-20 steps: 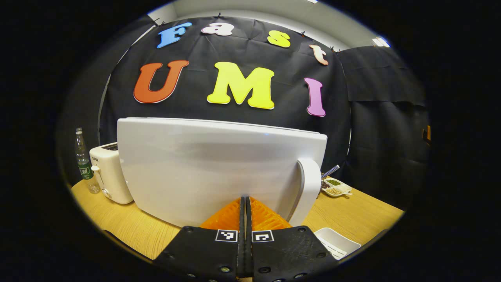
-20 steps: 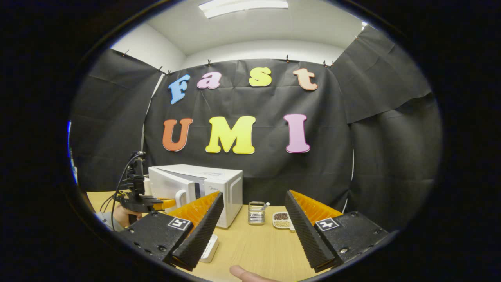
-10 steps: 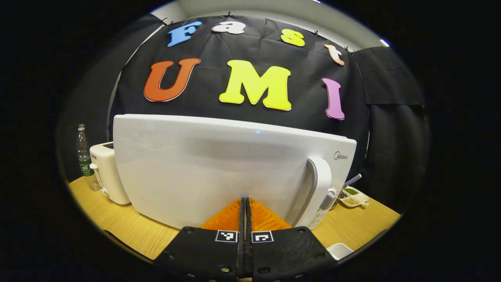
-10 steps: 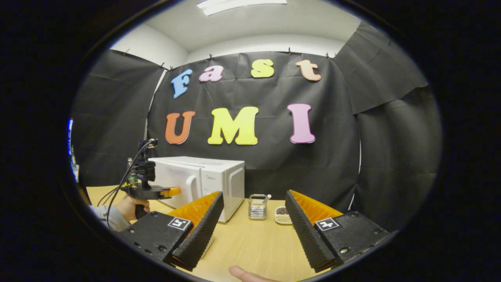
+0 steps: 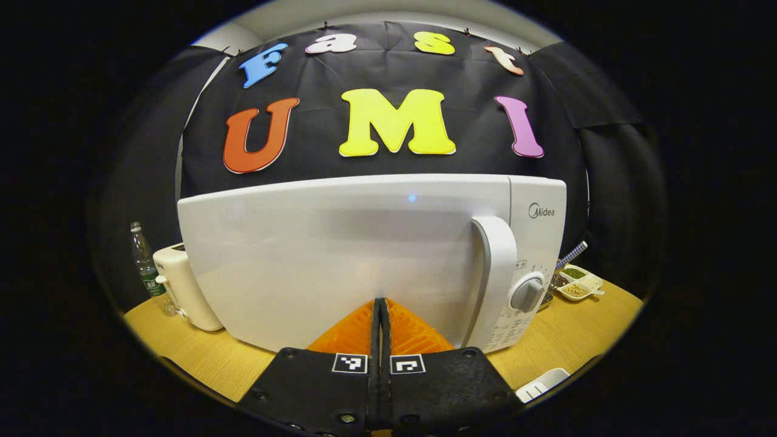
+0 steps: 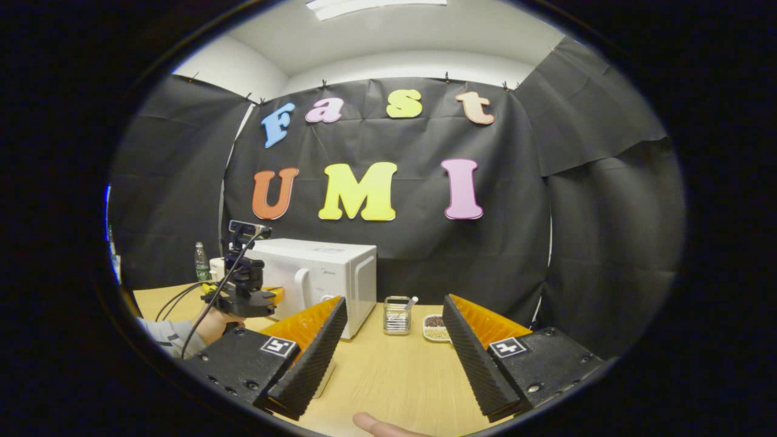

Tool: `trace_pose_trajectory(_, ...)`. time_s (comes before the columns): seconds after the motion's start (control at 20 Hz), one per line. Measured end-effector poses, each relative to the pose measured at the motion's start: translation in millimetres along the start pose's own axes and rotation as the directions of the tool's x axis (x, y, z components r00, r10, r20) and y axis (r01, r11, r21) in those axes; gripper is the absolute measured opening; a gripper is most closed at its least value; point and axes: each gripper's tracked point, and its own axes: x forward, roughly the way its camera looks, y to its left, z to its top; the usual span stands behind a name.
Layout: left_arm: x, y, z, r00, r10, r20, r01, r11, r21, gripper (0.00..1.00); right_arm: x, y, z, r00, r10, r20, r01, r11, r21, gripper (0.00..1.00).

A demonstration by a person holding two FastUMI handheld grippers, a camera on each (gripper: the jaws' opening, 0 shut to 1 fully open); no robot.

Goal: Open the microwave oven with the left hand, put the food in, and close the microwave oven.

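Observation:
The white microwave [image 5: 340, 255] stands right in front of my left gripper [image 5: 380, 302], its door flush with the body. The door's handle [image 5: 495, 273] and a grey dial [image 5: 527, 292] sit at its right. My left gripper is shut, with nothing between its fingers, and its tips rest against the lower door. In the right gripper view the microwave [image 6: 328, 270] is at the left, and a hand [image 6: 212, 321] holds the left gripper [image 6: 273, 295] against its front. My right gripper [image 6: 391, 352] hangs open and bare above the table.
A white toaster [image 5: 185, 294] and a plastic bottle [image 5: 145, 267] stand left of the microwave. A divided dish of beans [image 5: 576, 286] and a glass jar [image 6: 396, 315] sit to its right. A white tray [image 5: 540, 382] lies on the wooden table [image 6: 394, 376].
The microwave door swung from part open to flush against the body, with my shut left gripper following it in. My right gripper stayed open and nearly still.

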Motion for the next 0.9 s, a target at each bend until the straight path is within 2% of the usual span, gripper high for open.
trace_pose_trajectory(0.05,0,0,1,1.0,-0.002,-0.005,0.002,1.0,-0.014,0.0,-3,0,0,1.0,-0.015,-0.011,0.015,1.0,-0.001,1.0)
trace_pose_trajectory(0.15,-1,-1,0,0.999,-0.009,-0.044,0.006,0.997,-0.073,0.0,-9,1,-3,0.998,-0.046,-0.038,0.046,0.999,-0.003,1.0)
trace_pose_trajectory(0.2,-2,-1,0,0.998,-0.013,-0.065,0.007,0.996,-0.095,0.0,-13,3,-5,0.997,-0.054,-0.052,0.054,0.999,-0.007,0.96)
trace_pose_trajectory(0.45,-23,12,-13,0.982,-0.013,-0.187,-0.025,0.98,-0.197,0.0,-25,7,-12,0.992,-0.082,-0.1,0.079,0.996,-0.03,0.96)
trace_pose_trajectory(0.65,-72,20,3,0.99,-0.012,-0.142,-0.012,0.985,-0.171,0.0,-30,8,-15,0.987,-0.095,-0.13,0.095,0.995,-0.012,0.96)
trace_pose_trajectory(0.7,-88,20,8,0.99,-0.015,-0.139,-0.007,0.988,-0.153,0.0,-30,9,-16,0.985,-0.103,-0.137,0.103,0.995,-0.008,1.0)
trace_pose_trajectory(0.75,-105,26,16,0.992,0.006,-0.123,-0.021,0.992,-0.123,0.08,-31,9,-14,0.984,-0.11,-0.142,0.11,0.994,-0.007,0.96)
trace_pose_trajectory(0.85,-138,34,32,0.996,0.047,-0.082,-0.052,0.996,-0.067,0.95,-34,13,-10,0.982,-0.117,-0.148,0.118,0.993,-0.003,0.96)
trace_pose_trajectory(0.9,-156,36,41,0.996,0.059,-0.064,-0.063,0.996,-0.06,0.92,-37,16,-9,0.982,-0.116,-0.152,0.117,0.993,-0.002,0.96)
